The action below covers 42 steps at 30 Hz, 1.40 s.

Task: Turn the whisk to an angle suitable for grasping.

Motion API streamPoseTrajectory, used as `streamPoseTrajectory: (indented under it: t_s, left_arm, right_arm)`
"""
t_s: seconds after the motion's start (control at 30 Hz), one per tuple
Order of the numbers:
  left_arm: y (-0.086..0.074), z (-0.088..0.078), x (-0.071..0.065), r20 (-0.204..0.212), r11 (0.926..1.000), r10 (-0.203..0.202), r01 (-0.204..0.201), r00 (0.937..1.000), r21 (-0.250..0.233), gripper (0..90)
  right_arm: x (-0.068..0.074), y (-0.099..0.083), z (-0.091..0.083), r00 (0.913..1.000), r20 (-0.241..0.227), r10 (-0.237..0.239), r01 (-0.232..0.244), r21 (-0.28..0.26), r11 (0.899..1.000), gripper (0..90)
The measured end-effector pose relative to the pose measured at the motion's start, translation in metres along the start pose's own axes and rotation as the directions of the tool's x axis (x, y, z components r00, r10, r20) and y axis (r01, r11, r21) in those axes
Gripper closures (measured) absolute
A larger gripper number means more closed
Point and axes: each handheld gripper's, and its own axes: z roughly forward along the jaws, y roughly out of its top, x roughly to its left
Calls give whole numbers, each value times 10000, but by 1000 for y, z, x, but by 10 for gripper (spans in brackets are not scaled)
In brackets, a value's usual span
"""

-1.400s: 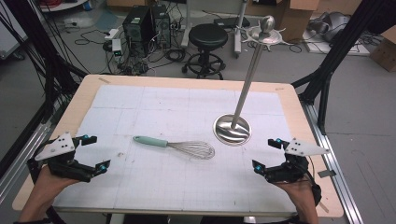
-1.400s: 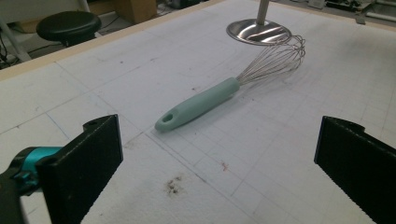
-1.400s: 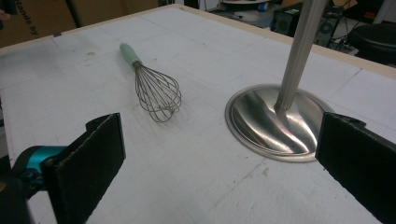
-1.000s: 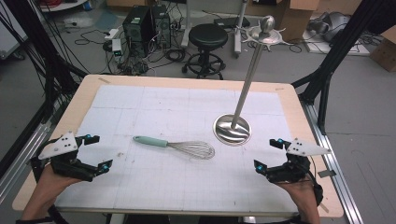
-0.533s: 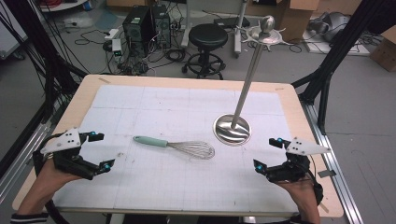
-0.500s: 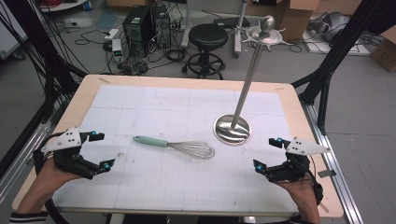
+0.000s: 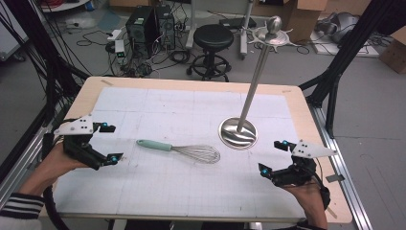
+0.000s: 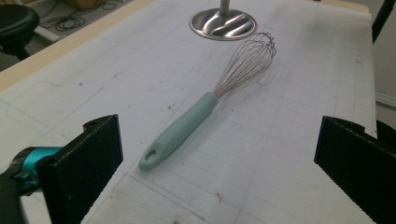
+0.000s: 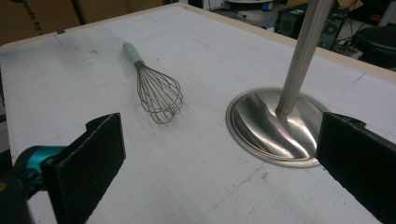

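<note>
A whisk (image 7: 178,149) with a mint-green handle (image 8: 180,129) and wire head (image 9: 158,95) lies flat on the white gridded mat, handle pointing left. A tall steel stand (image 7: 256,76) with a round base (image 9: 273,124) rises just right of it, topped by hooks and a ball. My left gripper (image 7: 108,143) hovers at the mat's left side, open, jaws facing the handle's end with nothing between them. At the front right, my right gripper (image 7: 274,157) is held open and empty, short of the stand's base.
The mat covers a wooden table (image 7: 306,120) with a metal frame rail (image 7: 347,187) on the right. Behind the table stand a black stool (image 7: 213,40), computer towers (image 7: 146,24) and loose cables on the floor.
My left gripper has moved right and slightly forward, closer to the whisk's handle. The right gripper, the whisk and the stand have stayed where they were.
</note>
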Motion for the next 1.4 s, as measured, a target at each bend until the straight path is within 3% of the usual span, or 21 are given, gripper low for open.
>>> streamPoseTrajectory:
  t_s: [0.2, 0.3, 0.5, 0.73, 0.9, 1.13, 1.4]
  left_arm:
    - [18, 11, 7, 413, 9955, 730, -753, 9965, 578, 17]
    - [25, 18, 11, 535, 9937, 884, -917, 9946, 636, 17]
    - [35, 35, 15, 958, 9820, 1345, -1456, 9863, 1201, 17]
    - [46, 56, 19, 1283, 9640, 1744, -1958, 9763, 1798, 17]
    - [51, 67, 20, 1711, 9484, 2089, -2421, 9629, 2046, 17]
    - [55, 86, 22, 2015, 9370, 2146, -2597, 9557, 2337, 17]
    - [49, 117, 22, 2394, 9100, 2283, -2943, 9437, 2922, 17]
  right_arm:
    - [0, 0, 0, 10000, -73, -1, 1, 19, 10000, 6]
    - [1, 0, 1, 9999, -121, 12, -11, 51, 10000, 6]
    - [1, 2, 0, 9999, -132, -66, 66, 21, 10000, 6]
    - [3, 4, -1, 9997, -178, -151, 151, 35, 9999, 6]
    - [4, 5, -1, 9996, -253, -128, 130, 70, 9999, 6]
    - [4, 5, -2, 9995, -290, -154, 156, 55, 9999, 6]
    - [5, 6, 0, 9993, -311, -191, 194, 99, 9998, 6]
